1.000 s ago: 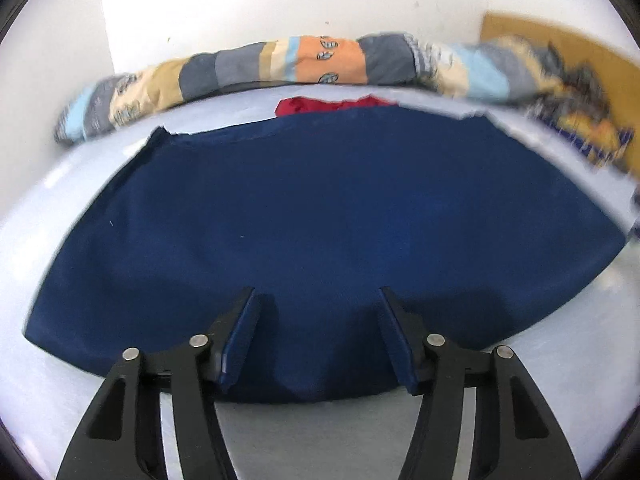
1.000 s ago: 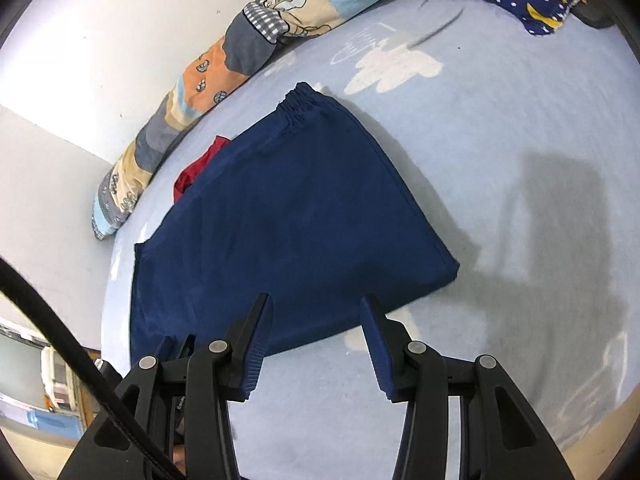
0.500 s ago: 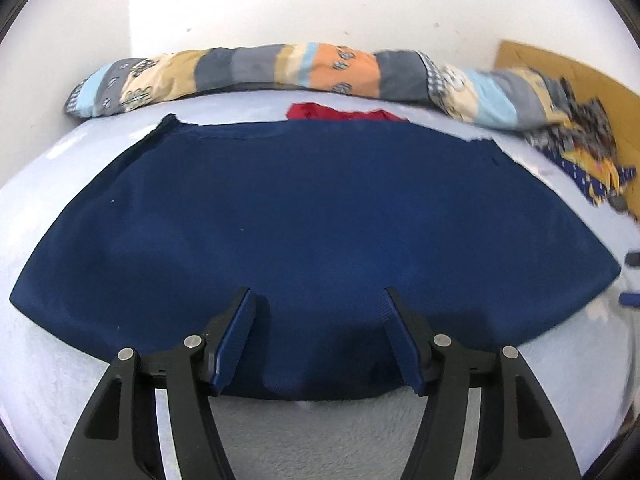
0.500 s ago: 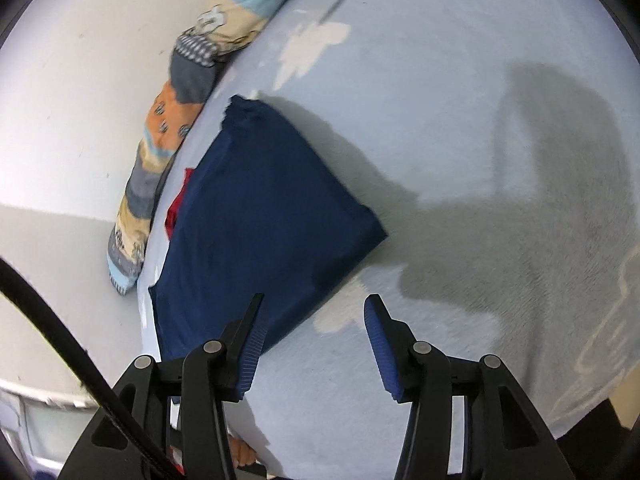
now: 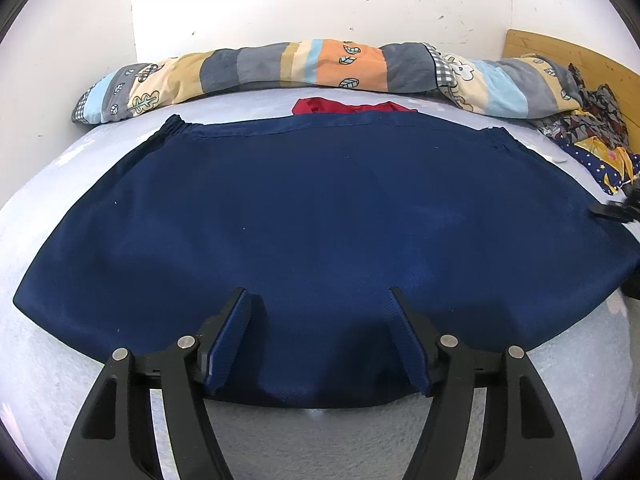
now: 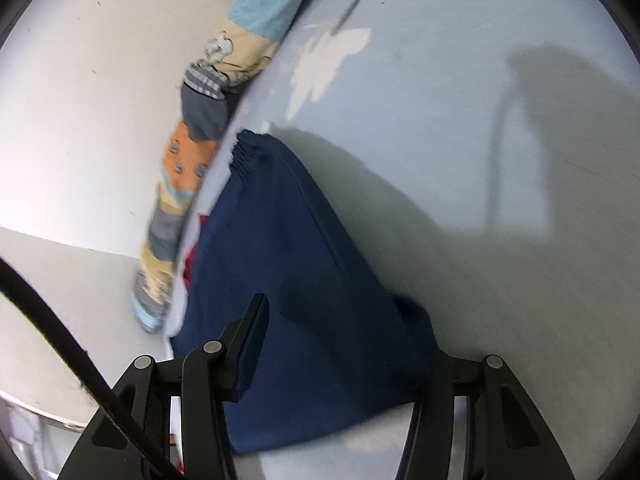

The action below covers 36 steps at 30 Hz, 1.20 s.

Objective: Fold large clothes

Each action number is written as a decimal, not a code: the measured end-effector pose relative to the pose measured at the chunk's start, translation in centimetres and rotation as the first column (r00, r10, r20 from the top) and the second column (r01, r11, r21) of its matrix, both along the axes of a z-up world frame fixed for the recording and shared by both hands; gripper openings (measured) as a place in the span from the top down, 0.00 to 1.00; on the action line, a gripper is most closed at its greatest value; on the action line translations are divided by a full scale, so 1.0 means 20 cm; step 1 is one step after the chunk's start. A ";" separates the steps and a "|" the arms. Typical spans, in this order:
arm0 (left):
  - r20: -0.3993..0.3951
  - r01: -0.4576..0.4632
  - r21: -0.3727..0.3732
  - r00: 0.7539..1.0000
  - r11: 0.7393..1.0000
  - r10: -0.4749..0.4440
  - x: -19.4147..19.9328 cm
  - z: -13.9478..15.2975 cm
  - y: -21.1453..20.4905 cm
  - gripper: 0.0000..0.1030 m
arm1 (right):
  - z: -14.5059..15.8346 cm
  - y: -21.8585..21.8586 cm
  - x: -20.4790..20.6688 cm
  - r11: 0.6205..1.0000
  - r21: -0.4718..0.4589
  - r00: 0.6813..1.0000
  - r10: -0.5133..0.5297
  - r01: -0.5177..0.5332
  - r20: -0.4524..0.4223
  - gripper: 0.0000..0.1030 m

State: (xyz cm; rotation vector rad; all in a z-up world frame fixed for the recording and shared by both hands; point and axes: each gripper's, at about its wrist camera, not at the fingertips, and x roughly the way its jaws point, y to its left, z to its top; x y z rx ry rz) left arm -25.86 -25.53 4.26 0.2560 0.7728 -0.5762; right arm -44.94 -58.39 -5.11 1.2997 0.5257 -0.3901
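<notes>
A large navy-blue woven garment with an elasticated waistband (image 5: pixel 320 216) was spread flat on the pale blue bed sheet (image 5: pixel 48 380), filling the middle of the left wrist view, its gathered waistband toward twelve o'clock. Beyond that band, at twelve o'clock, a crumpled red cloth (image 5: pixel 348 106) was partly hidden by the garment, and behind it a rolled patchwork quilt in orange, grey, beige and light blue (image 5: pixel 288 68) was laid along the white wall (image 5: pixel 320 0). At two o'clock a heap of patterned fabrics (image 5: pixel 592 128) was seen against a wooden headboard (image 5: pixel 568 54).

The left claw (image 5: pixel 318 312) was held over the garment's near hem at six o'clock; its jaws had just been opening and were spread apart, with cloth lying under the gap but not pinched.

In the right wrist view the right claw (image 6: pixel 344 344) was placed at the garment's corner (image 6: pixel 412 320); its jaws had just been opening and stood apart, the cloth bunched between them, the right finger hidden behind it. Whether the pads pressed on the fabric could not be told.
</notes>
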 end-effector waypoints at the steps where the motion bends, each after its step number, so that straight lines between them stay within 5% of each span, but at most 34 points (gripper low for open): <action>1: 0.001 0.000 0.000 1.000 1.000 0.000 0.00 0.00 0.00 0.33 | -0.03 -0.02 0.03 1.000 0.010 0.999 0.018 -0.018 0.037 0.45; 4: -0.003 -0.001 -0.004 1.000 1.000 0.001 0.00 0.00 0.00 0.33 | -0.04 -0.05 0.12 0.995 -0.023 0.993 0.095 -0.094 0.068 0.45; 5: -0.004 -0.003 -0.003 1.000 1.000 0.003 0.00 0.00 -0.01 0.32 | -0.03 -0.05 0.14 0.993 -0.036 0.991 0.118 -0.116 0.065 0.55; 6: -0.005 -0.005 -0.001 1.000 1.000 0.005 0.00 0.00 -0.01 0.32 | -0.02 -0.05 0.16 0.989 -0.048 0.989 0.143 -0.141 0.046 0.78; 9: -0.006 -0.010 0.005 1.000 1.000 0.010 0.00 0.00 -0.02 0.32 | 0.05 -0.01 0.17 0.990 -0.044 0.989 0.139 -0.137 0.045 0.84; 17: 0.019 -0.001 0.068 1.000 0.998 0.000 0.00 0.01 -0.05 0.33 | 0.53 0.26 0.30 0.981 -0.129 0.986 0.155 -0.145 0.070 0.86; 21: 0.017 -0.060 0.009 0.998 0.998 0.060 0.11 0.22 0.08 0.35 | 0.72 0.39 0.40 0.975 -0.154 0.986 0.164 -0.157 0.034 0.86; 25: 0.080 -0.209 -0.117 0.972 0.971 0.219 0.31 0.61 0.40 0.35 | 0.91 0.58 0.55 0.958 -0.210 0.980 0.197 -0.194 -0.010 0.86; 29: 0.153 -0.318 -0.150 0.928 0.936 0.340 0.45 0.82 0.72 0.34 | 1.01 0.87 0.77 0.910 -0.317 0.963 0.252 -0.268 -0.091 0.86; 32: 0.176 -0.384 -0.130 0.898 0.914 0.402 0.52 0.84 0.88 0.34 | 1.00 1.17 0.95 0.856 -0.392 0.941 0.298 -0.337 -0.158 0.86; 36: 0.105 -0.489 -0.136 0.858 0.862 0.503 0.61 0.79 1.08 0.34 | 0.83 1.54 1.23 0.777 -0.478 0.911 0.329 -0.410 -0.248 0.85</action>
